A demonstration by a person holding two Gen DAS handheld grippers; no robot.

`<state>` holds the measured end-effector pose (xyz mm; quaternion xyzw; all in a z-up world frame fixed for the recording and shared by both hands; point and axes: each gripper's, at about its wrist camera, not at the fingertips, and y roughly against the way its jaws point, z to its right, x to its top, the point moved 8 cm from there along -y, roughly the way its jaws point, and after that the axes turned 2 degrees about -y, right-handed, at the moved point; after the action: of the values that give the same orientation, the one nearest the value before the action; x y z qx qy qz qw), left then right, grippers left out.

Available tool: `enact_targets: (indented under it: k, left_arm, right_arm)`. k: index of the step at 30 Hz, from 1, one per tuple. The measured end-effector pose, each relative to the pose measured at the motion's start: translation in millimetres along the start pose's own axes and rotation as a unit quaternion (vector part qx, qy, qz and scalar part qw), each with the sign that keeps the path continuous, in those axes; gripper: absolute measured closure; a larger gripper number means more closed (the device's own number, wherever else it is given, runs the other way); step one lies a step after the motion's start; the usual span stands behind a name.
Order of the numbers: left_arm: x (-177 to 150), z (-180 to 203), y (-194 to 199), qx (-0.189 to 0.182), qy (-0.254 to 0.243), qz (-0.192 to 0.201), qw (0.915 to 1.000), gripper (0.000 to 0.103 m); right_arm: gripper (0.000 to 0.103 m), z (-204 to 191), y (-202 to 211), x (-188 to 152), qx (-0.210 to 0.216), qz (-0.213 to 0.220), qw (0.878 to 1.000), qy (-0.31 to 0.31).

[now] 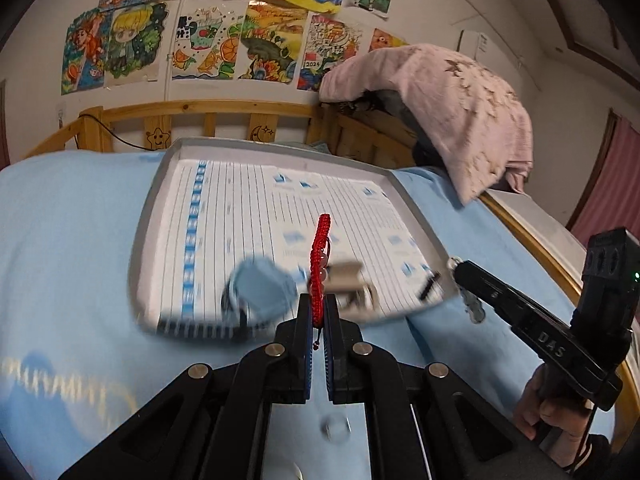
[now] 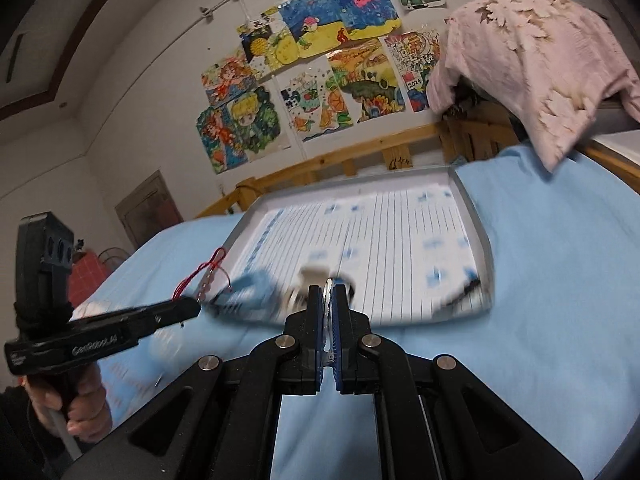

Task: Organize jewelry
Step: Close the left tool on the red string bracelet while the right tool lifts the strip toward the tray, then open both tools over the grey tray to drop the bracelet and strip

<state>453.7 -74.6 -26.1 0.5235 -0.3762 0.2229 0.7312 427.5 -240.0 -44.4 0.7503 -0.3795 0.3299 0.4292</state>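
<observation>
Left claw [image 1: 318, 312] clamps red bracelet [image 1: 320, 256], right claw [image 2: 329, 304] silver chain [image 2: 328, 320], at tray's [image 1: 144, 216] near edge

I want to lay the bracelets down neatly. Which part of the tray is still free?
The far half of the tray, up to its back rim, is bare lined paper. The near edge is crowded: blue box, beige box. The left gripper holds the red bracelet.

Illumination is even, dim-to-moderate indoor light; its source is not visible. Shadows are soft and no glare is noted. Both views show strong fisheye curvature with dark vignetted corners. Motion blur smears the grey rectangular metal tray [image 1: 154, 200] [image 2: 478, 216] and its contents; the taped-up coloured wall drawings [image 1: 224, 40] [image 2: 316, 76] stay fairly sharp.
</observation>
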Motion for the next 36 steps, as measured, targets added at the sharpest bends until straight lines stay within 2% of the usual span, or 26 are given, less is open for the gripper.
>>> enact_targets:
  k: [3,7,13,20,22,27,31,33,36]
  left_arm:
    - [14,-2,-28,0.013,-0.012,-0.014,0.9997,0.098]
    - [21,-6,-57,0.018,-0.008,-0.035,0.9992,0.098]
    - [14,-2,-77,0.026,-0.025,-0.055,0.9978,0.098]
    - [10,1,-75,0.023,-0.023,-0.062,0.9976,0.098]
    - [10,1,-72,0.025,-0.024,-0.062,0.9975,0.098]
    - [9,-3,-56,0.032,-0.019,-0.053,0.9979,0.098]
    - [13,-5,-31,0.047,-0.024,-0.024,0.9983,0.098]
    - [15,-4,-15,0.050,-0.024,-0.010,0.9984,0.098]
    - [15,-1,10,0.052,-0.024,0.008,0.9983,0.097]
  right_arm:
    - [0.098,13,-39,13,-0.010,-0.013,1.000,-0.006]
    - [0.098,22,-72,11,-0.019,-0.036,0.999,-0.011]
    - [0.098,27,-94,-4,-0.031,-0.059,0.998,-0.004]
    - [0.098,32,-97,-11,-0.043,-0.074,0.996,-0.008]
    - [0.093,33,-96,-9,-0.046,-0.074,0.996,-0.010]
    - [0.073,37,-72,4,-0.055,-0.048,0.997,-0.016]
    - [0.072,31,-47,14,-0.057,-0.027,0.998,-0.002]
    - [0.060,23,-29,20,-0.060,-0.009,0.998,0.011]
    - [0.051,11,5,31,-0.063,0.025,0.997,0.026]
